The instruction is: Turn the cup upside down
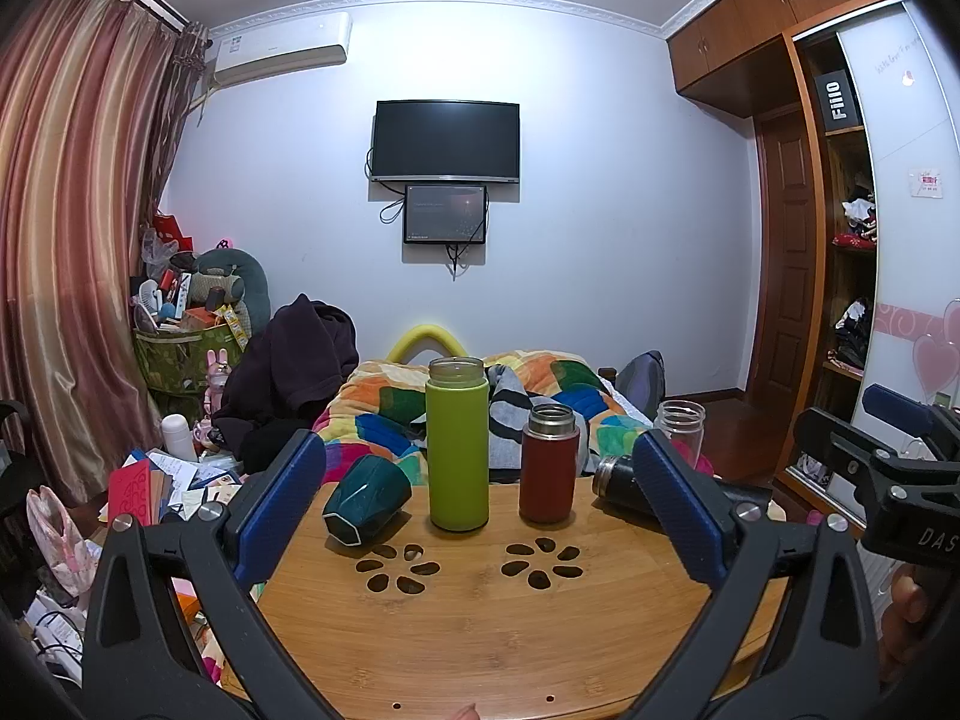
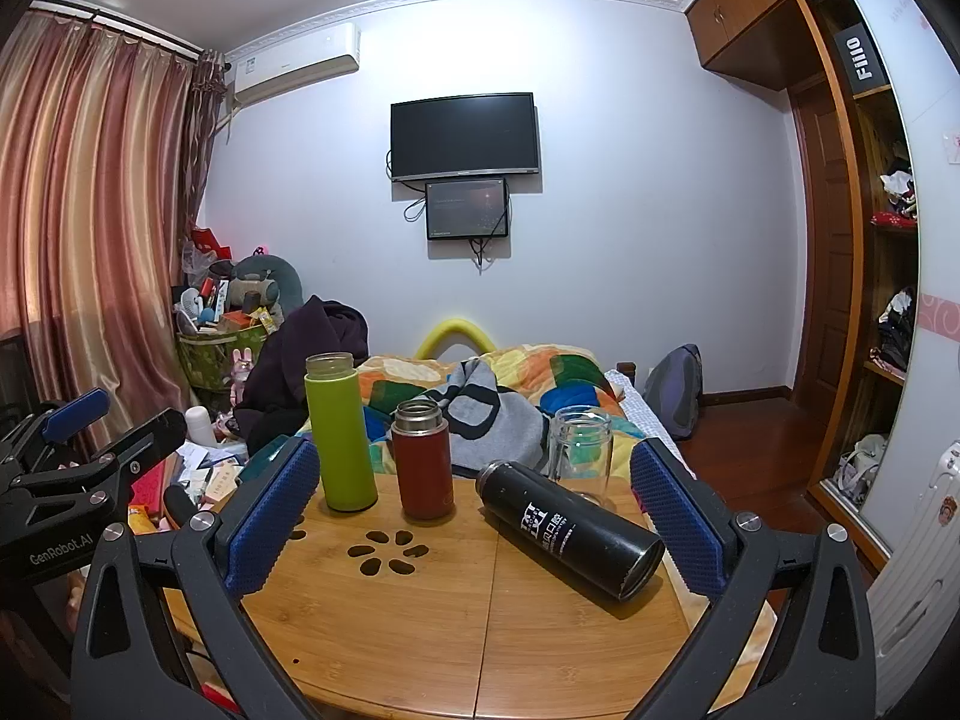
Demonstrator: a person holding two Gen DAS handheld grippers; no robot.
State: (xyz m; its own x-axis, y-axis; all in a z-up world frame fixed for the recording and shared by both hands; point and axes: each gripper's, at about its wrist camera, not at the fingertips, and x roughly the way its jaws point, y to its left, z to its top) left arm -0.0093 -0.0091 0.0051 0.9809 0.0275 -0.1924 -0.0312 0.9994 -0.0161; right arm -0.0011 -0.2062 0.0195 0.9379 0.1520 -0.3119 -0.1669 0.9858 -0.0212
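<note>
White Chinese characters and a square logo run along the black flask (image 2: pixel 570 531), which lies on its side on the bamboo table (image 1: pixel 480 618); the small print is too fine to read. "Fiio" shows on a black box (image 1: pixel 839 97) in the wardrobe, "GenRobot.AI" on the left claw (image 1: pixel 480 504) body seen from the right wrist view, and "DAS", cut off, on the right claw (image 2: pixel 477 516) body. The dark green cup (image 1: pixel 365 506) lies tipped on its side at the table's left, beside the upright lime bottle (image 1: pixel 457 444); in the right wrist view a blue pad hides nearly all of it. Both claws gape wide, gripping nothing. A red flask (image 1: pixel 549 464) and clear jar (image 2: pixel 581 447) stand upright.
</note>
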